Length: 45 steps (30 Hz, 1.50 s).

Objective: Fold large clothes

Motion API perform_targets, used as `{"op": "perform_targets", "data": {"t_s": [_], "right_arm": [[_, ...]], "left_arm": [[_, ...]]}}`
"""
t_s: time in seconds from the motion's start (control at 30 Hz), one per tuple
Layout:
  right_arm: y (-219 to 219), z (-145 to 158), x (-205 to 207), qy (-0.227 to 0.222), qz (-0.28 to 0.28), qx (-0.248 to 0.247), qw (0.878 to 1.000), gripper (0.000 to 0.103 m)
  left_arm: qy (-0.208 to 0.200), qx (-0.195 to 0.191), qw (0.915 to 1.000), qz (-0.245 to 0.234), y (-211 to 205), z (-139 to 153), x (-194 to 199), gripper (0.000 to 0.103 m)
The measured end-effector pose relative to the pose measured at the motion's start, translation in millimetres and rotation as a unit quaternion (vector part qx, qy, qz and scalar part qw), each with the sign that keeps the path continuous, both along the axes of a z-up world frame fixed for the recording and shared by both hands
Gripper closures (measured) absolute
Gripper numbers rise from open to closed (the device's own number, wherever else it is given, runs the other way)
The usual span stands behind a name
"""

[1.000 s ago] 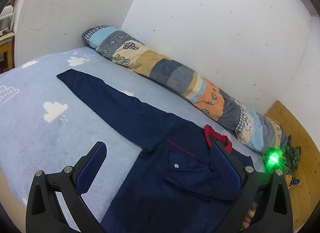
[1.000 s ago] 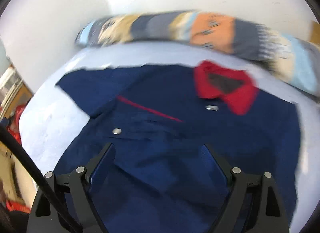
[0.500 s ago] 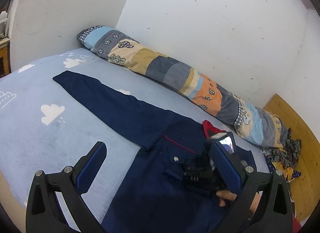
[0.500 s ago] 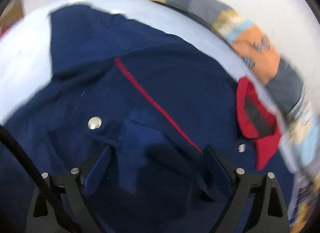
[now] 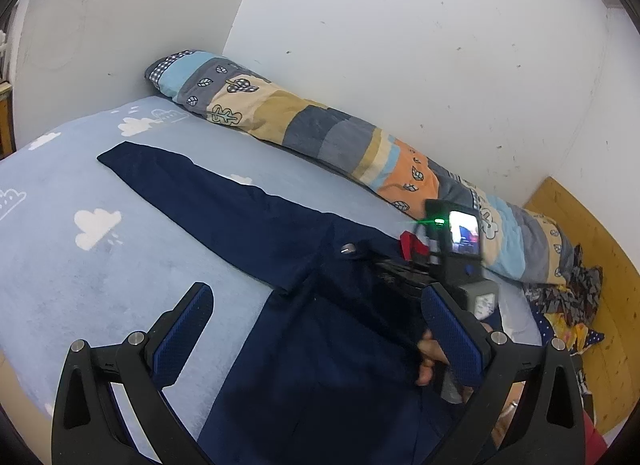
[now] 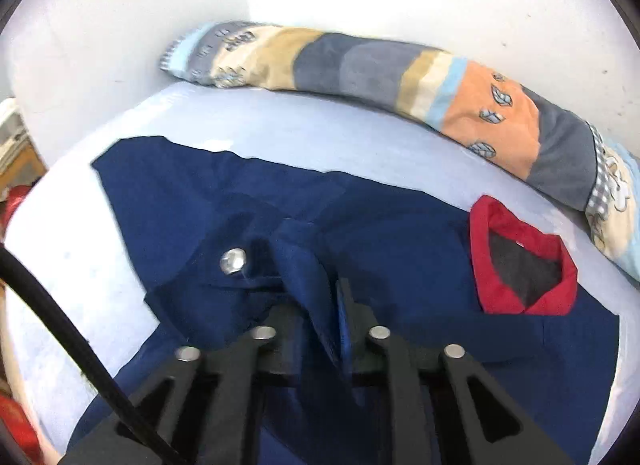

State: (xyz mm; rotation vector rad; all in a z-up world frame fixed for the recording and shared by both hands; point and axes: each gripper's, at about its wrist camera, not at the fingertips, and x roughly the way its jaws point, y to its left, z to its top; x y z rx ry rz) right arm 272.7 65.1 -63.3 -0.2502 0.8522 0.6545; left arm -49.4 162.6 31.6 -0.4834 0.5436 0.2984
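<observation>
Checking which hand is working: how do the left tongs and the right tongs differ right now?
The left tongs stand wide open with nothing between them; the right tongs are closing on a raised fold of the navy jacket. The left hover over the jacket's side edge; the right sit at its chest, beside a silver snap. Both have blue pads on black arms.

Navy jacket [image 6: 400, 233] with a red collar [image 6: 520, 261] and silver snaps, pale blue cloud-print bed [image 5: 80, 265], patchwork leaf-print bolster [image 5: 320, 133], tools with blue pads.
</observation>
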Motion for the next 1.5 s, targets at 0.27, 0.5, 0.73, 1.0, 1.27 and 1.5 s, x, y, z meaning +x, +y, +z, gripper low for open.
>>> {"op": "perform_targets", "data": {"t_s": [0.27,0.5,0.73,1.0,1.27,1.5], "right_arm": [[-62,0,-33,0.013,-0.028,0.041,0.999,0.016],[-194,-39,-42,0.051,-0.154,-0.014,0.987,0.015],[-242,-58,-81,0.099,-0.174,-0.021,0.98,0.01],[-269,53,-174,-0.093,-0.255,0.056,0.961,0.0],[-285,3,-181,0.067,-0.307,0.07,0.947,0.021],[-232,-4,-205,0.07,-0.228,0.056,0.969,0.015]], "left_arm": [[-0.006,-0.005,1.0,0.0,2,2,-5,0.0],[0.0,-0.023,0.9996,0.016,12,-2,-4,0.0],[0.015,-0.005,0.9998,0.013,5,-7,5,0.0],[0.024,0.007,0.9997,-0.001,-2,-10,9,0.0],[0.038,0.021,0.9989,-0.016,-11,-18,13,0.0],[0.065,0.019,0.9975,-0.022,-13,-31,21,0.0]]}}
